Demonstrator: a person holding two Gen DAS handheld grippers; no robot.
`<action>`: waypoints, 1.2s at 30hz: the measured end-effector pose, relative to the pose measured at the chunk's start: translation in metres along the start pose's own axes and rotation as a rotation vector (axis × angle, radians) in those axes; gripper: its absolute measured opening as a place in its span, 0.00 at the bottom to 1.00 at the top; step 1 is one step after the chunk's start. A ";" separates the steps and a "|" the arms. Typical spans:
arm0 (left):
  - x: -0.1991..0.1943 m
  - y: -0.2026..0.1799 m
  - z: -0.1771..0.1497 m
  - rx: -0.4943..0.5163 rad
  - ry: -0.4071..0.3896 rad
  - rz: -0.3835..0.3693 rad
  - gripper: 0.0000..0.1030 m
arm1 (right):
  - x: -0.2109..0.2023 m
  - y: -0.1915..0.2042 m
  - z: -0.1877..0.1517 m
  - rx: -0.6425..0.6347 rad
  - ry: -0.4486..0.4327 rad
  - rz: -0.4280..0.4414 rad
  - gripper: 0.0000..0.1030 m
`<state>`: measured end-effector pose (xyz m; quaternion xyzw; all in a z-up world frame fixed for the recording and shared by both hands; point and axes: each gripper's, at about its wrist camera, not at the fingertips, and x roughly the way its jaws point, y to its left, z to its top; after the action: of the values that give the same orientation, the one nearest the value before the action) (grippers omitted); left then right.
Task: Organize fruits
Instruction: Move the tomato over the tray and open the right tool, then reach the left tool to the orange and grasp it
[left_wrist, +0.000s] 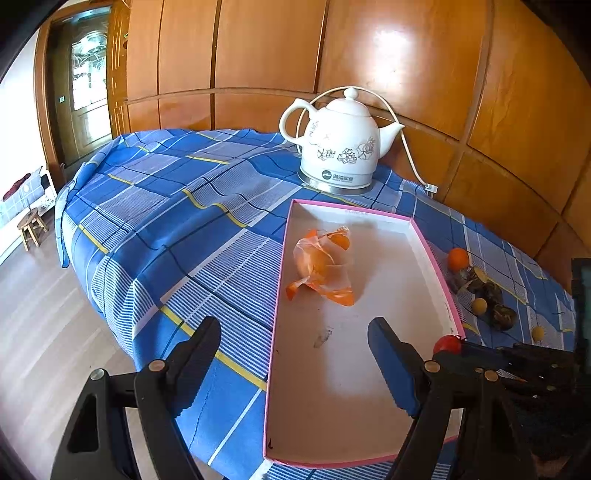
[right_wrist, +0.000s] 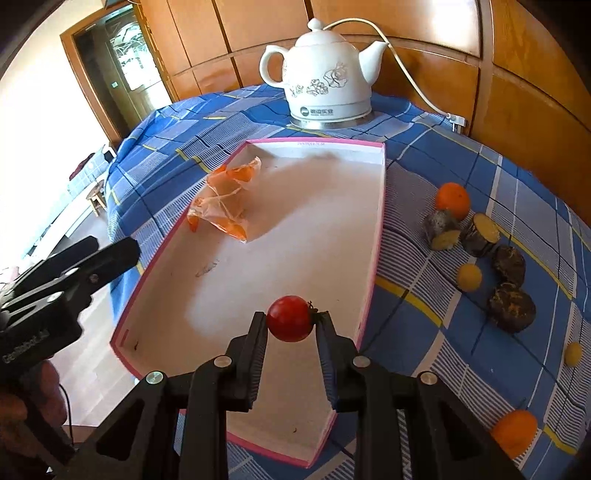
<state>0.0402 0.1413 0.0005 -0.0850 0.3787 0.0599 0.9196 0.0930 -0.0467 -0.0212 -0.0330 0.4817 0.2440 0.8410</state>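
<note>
I'm holding a small red tomato (right_wrist: 290, 323) pinched between the jaws of my right gripper (right_wrist: 290, 325), hanging it over the near end of the pink-rimmed tray (right_wrist: 373, 236), above the floor rather than resting on it as far as I can tell. My left gripper (left_wrist: 293, 356) is hovering with jaws spread wide and nothing between them, straddling the tray's left rim near the near corner.

Progress, judging by the layout: barely started. Inside the tray I'm seeing only a crumpled orange plastic wrapper (right_wrist: 223, 201), possibly with something orange in it, can't say. No loose fruit is lying in there yet.

What's left is sitting on the blue plaid cloth (right_wrist: 424, 295) right of the tray: an orange (right_wrist: 452, 199), another orange (right_wrist: 514, 430) at the near edge, two small yellow fruits (right_wrist: 470, 277), and a cluster of dark cut chunks with yellow flesh (right_wrist: 476, 232), kind unclear.

A white kettle (right_wrist: 325, 77) is standing beyond the tray, out of the way.
</note>
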 end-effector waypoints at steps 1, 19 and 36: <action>0.000 0.000 0.000 0.001 0.002 0.000 0.80 | 0.001 0.000 0.000 0.001 0.002 -0.006 0.27; -0.008 -0.012 -0.002 0.039 -0.019 -0.048 0.80 | -0.036 -0.020 -0.009 0.063 -0.070 -0.024 0.29; -0.014 -0.067 -0.016 0.226 0.029 -0.249 0.75 | -0.125 -0.152 -0.037 0.254 -0.105 -0.280 0.34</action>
<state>0.0314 0.0716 0.0069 -0.0282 0.3829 -0.0989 0.9181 0.0786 -0.2385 0.0351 0.0196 0.4547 0.0630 0.8882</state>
